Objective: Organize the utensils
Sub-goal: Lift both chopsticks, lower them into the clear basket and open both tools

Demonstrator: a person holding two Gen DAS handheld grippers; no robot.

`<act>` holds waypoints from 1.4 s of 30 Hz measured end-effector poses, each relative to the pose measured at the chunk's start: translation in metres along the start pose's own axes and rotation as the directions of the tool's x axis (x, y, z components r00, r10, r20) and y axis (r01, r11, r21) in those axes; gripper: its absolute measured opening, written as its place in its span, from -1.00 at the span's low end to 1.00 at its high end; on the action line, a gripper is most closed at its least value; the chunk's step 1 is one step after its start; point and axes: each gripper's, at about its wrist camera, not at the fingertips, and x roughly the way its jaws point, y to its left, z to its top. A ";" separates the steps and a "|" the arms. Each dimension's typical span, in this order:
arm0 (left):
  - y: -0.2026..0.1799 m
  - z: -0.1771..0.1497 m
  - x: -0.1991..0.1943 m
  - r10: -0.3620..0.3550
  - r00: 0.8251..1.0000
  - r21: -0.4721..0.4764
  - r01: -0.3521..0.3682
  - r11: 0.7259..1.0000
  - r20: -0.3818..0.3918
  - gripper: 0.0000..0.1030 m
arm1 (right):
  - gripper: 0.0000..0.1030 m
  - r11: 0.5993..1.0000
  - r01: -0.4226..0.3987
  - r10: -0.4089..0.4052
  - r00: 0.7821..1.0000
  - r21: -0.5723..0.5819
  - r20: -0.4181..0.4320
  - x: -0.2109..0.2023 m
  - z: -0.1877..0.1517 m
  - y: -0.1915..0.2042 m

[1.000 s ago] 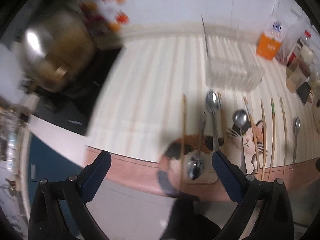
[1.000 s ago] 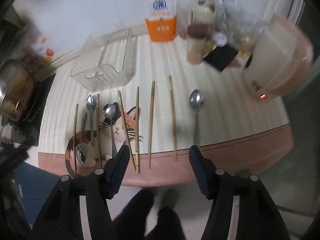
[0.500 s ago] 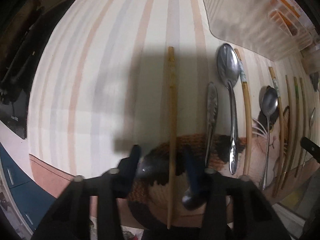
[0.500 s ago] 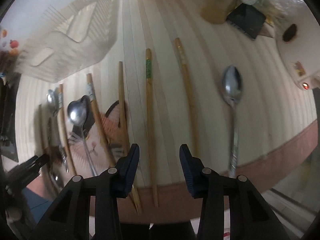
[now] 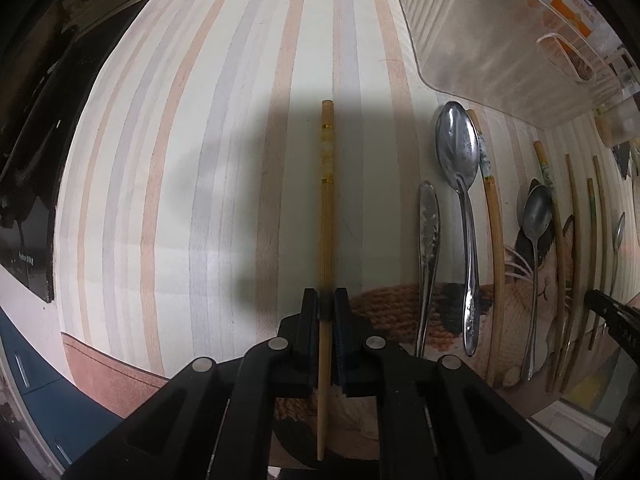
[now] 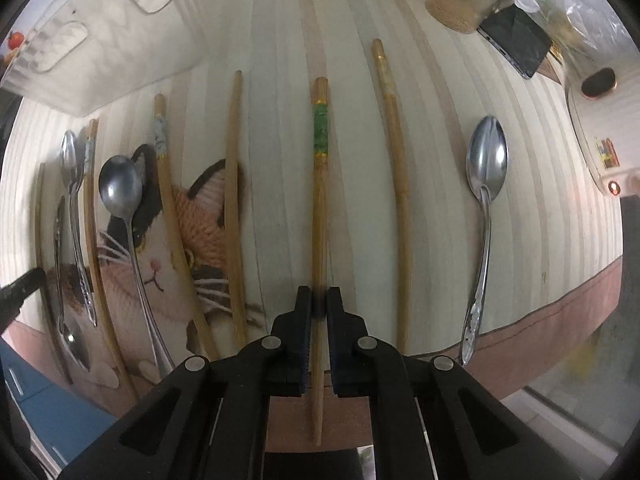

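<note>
Your left gripper (image 5: 326, 300) is clamped on the yellow-banded chopstick (image 5: 326, 208) and your right gripper (image 6: 319, 300) on the green-banded chopstick (image 6: 319, 200), both low over the bench (image 5: 200, 160). Nothing looks sorted yet: the spoons (image 6: 486, 184) and other chopsticks lie in a row, and the clear tray (image 5: 480, 48) appears empty.

Spoons (image 6: 485, 184), chopsticks (image 6: 394, 168) side by side on tablecloth (image 6: 280, 40); tray (image 6: 92, 48) behind.
</note>
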 end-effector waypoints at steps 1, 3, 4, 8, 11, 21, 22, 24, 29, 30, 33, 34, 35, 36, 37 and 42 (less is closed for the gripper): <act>0.003 0.003 0.005 -0.002 1.000 0.002 0.002 1.000 0.000 -0.85 | -0.84 1.000 0.006 -0.006 1.000 0.003 -0.006 0.000 0.000 -0.003; 0.004 0.001 0.005 -0.007 1.000 0.006 0.007 1.000 0.001 -0.85 | -0.84 1.000 0.013 -0.013 1.000 0.009 -0.011 0.001 0.000 -0.001; 0.004 0.000 0.005 -0.007 1.000 0.010 0.007 1.000 0.003 -0.85 | -0.84 1.000 0.017 -0.017 1.000 0.011 -0.011 0.002 0.001 0.001; -0.001 -0.002 0.005 0.002 1.000 0.025 -0.003 1.000 0.016 -0.91 | -0.81 0.999 0.038 -0.038 0.999 0.004 -0.006 0.000 0.008 0.008; -0.011 -0.002 0.005 0.018 1.000 0.026 -0.018 0.999 0.019 -0.92 | -0.85 0.998 0.056 -0.056 0.998 0.000 -0.003 -0.001 0.009 0.020; -0.008 0.014 -0.115 0.042 0.970 -0.004 -0.042 0.999 0.241 -0.92 | -0.86 0.987 -0.153 0.141 0.975 0.054 0.174 -0.092 0.030 0.020; -0.015 0.021 -0.132 0.038 0.961 0.000 -0.039 0.999 0.273 -0.92 | -0.86 0.982 -0.182 0.169 0.965 0.048 0.202 -0.108 0.039 0.022; -0.023 0.037 -0.165 0.013 0.942 0.015 -0.019 1.000 0.334 -0.92 | -0.86 0.973 -0.228 0.214 0.947 0.032 0.241 -0.132 0.054 0.022; -0.052 0.093 -0.215 -0.038 0.901 0.049 0.019 0.999 0.433 -0.92 | -0.86 0.951 -0.309 0.302 0.899 -0.029 0.316 -0.181 0.115 0.036; -0.058 0.107 -0.219 -0.045 0.897 0.051 0.025 0.998 0.440 -0.92 | -0.86 0.947 -0.321 0.315 0.894 -0.036 0.320 -0.185 0.126 0.039; -0.066 0.135 -0.214 -0.063 0.902 0.044 0.048 0.998 0.428 -0.92 | -0.86 0.928 -0.370 0.366 0.874 -0.053 0.318 -0.194 0.168 0.054; -0.067 0.145 -0.208 -0.073 0.907 0.041 0.061 0.997 0.414 -0.92 | -0.86 0.923 -0.381 0.378 0.871 -0.055 0.313 -0.194 0.180 0.059; -0.067 0.152 -0.199 -0.083 0.914 0.034 0.075 0.997 0.398 -0.92 | -0.86 0.920 -0.388 0.386 0.870 -0.059 0.307 -0.194 0.190 0.064; -0.067 0.161 -0.192 -0.094 0.920 0.026 0.091 0.996 0.380 -0.92 | -0.86 0.917 -0.394 0.395 0.870 -0.065 0.297 -0.191 0.202 0.072; -0.069 0.170 -0.184 -0.104 0.928 0.018 0.105 0.994 0.359 -0.92 | -0.86 0.914 -0.400 0.403 0.869 -0.070 0.287 -0.188 0.211 0.077; -0.067 0.205 -0.139 -0.180 0.956 -0.028 0.192 0.981 0.230 -0.92 | -0.86 0.906 -0.420 0.422 0.894 -0.050 0.149 -0.156 0.243 0.095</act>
